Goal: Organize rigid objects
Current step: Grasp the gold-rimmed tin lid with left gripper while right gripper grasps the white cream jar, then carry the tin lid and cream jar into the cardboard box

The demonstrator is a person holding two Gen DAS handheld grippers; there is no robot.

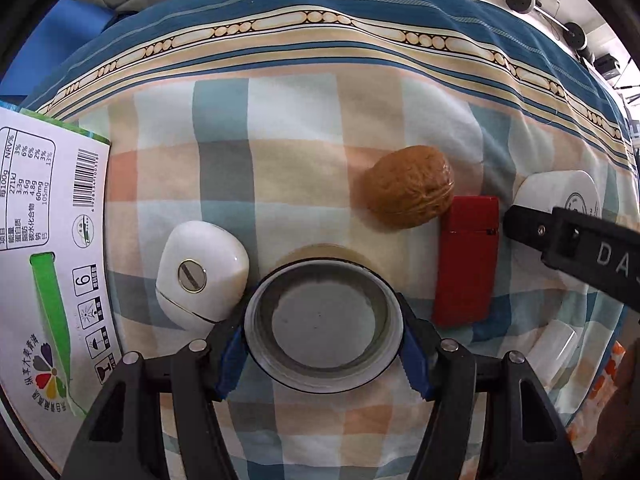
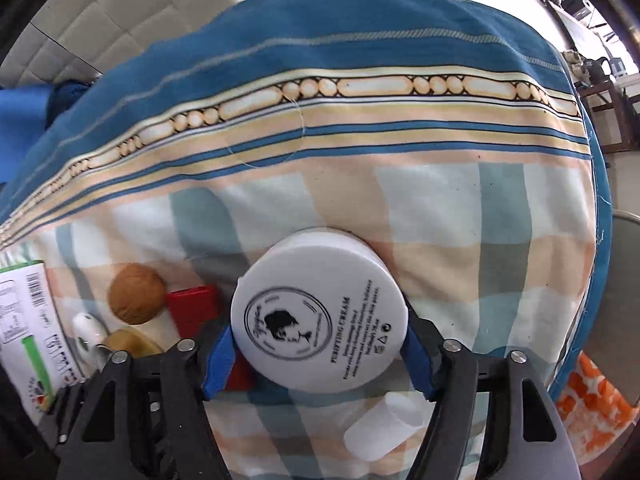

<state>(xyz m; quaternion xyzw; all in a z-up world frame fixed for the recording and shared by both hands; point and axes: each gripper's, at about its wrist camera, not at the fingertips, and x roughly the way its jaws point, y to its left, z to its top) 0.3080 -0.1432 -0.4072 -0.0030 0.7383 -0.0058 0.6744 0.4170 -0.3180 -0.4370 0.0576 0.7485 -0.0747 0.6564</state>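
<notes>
Two black grippers with blue pads, one load each. Left gripper (image 1: 323, 354) closed around one round jar (image 1: 323, 326), seen from the top, open-mouthed with a grey inside; blue fingertips (image 1: 231, 356) pressed to the rim on both sides, jar centred between them. Right gripper (image 2: 318, 358) clamped on one white cream tub (image 2: 320, 312), label face up toward the lens, pads touching its left and right edges.

Outward from the left fingers: one white rounded case (image 1: 200, 274) with a metal disc, just beside the jar on the left; one red flat box (image 1: 467, 260) to the right; one walnut (image 1: 410, 186) beyond, touching the red box's far corner. One printed carton (image 1: 48, 248) at the left edge. One small translucent cup (image 2: 384, 426) lying on its side just under the right fingers. All resting on one checked and striped cloth (image 1: 280, 120).
</notes>
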